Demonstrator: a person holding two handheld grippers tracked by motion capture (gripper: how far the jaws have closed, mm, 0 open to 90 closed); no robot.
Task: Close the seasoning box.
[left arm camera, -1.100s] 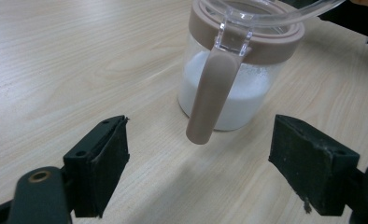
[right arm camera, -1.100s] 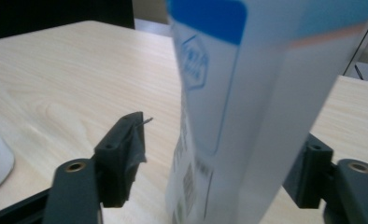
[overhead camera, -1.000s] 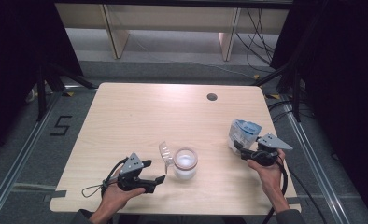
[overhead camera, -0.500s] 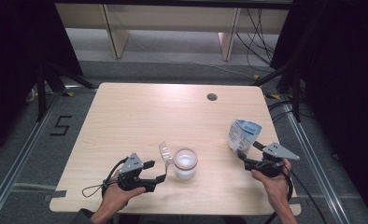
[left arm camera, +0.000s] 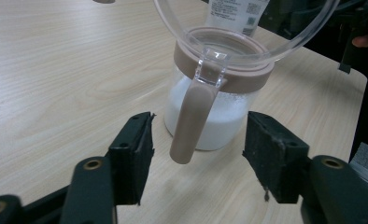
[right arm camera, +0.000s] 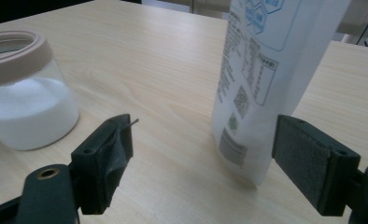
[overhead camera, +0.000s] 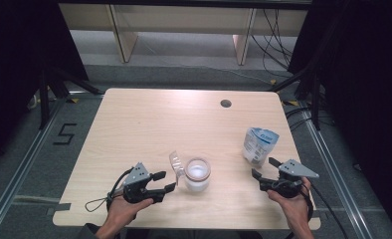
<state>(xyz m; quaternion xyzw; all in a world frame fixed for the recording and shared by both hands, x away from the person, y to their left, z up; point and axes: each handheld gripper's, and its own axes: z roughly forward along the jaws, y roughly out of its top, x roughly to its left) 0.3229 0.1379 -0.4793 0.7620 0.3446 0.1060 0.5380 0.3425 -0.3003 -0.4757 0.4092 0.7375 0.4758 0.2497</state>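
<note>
A clear jar (overhead camera: 197, 175) of white powder stands near the table's front edge, its clear lid (overhead camera: 175, 163) flipped open to the left. In the left gripper view the jar (left arm camera: 215, 121) has a brown collar, and a brown latch (left arm camera: 191, 119) hangs down from the lid hinge. My left gripper (overhead camera: 164, 181) (left arm camera: 198, 140) is open with the latch between its jaws, untouched; the jaws have just been closing. A white and blue pouch (overhead camera: 258, 144) (right arm camera: 266, 79) stands upright to the right. My right gripper (overhead camera: 262, 168) (right arm camera: 205, 135) is open just short of the pouch, its jaws having just opened a little wider.
The wooden table (overhead camera: 149, 124) has a round cable hole (overhead camera: 226, 103) at the back right. A cable (overhead camera: 97, 201) loops from the left gripper at the front left corner. The table's right edge lies close beside the right hand (overhead camera: 293, 206).
The right gripper has drawn back from the pouch toward the near edge, leaving it standing free. The left gripper's jaws have narrowed around the jar's latch.
</note>
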